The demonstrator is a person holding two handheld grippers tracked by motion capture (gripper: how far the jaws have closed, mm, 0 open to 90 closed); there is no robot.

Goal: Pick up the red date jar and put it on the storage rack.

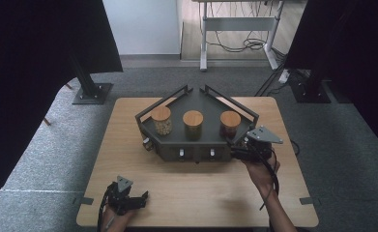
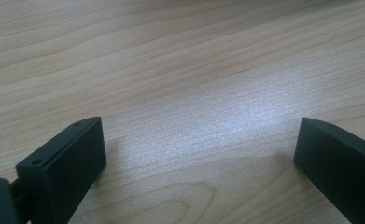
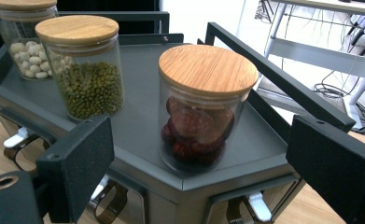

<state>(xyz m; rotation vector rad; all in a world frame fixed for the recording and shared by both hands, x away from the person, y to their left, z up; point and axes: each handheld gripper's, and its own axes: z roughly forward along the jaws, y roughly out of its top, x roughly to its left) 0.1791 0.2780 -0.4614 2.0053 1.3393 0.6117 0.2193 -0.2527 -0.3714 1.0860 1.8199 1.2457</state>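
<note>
Fingers point(image 3: 77, 163) of the right gripper point(image 3: 199, 172) are standing wide apart in the right gripper view, pressing on nothing, and they are framing the glass jar of dark red dried fruit with a round bamboo lid point(image 3: 203, 107), probably lining up for a grasp. That jar is sitting at the near corner of the dark grey metal corner shelf with raised rails point(image 3: 138, 116). Beside it a lidded glass jar of green beans point(image 3: 84, 65) is standing, and farther off a glass jar of pale white beans point(image 3: 26, 44).

Moving to the left gripper view, the left gripper point(image 2: 199, 154) is holding its jaws wide over the bare light wooden table point(image 2: 171, 70), seemingly parked out of the way.

From the high view, the right gripper point(image 1: 239, 151) is hovering just beside the shelf's point(image 1: 196, 101) right front corner, near the red-fruit jar point(image 1: 230, 123), while the left gripper point(image 1: 133, 200) is resting at the table's point(image 1: 191, 193) near left edge, well apart from the three jars.
</note>
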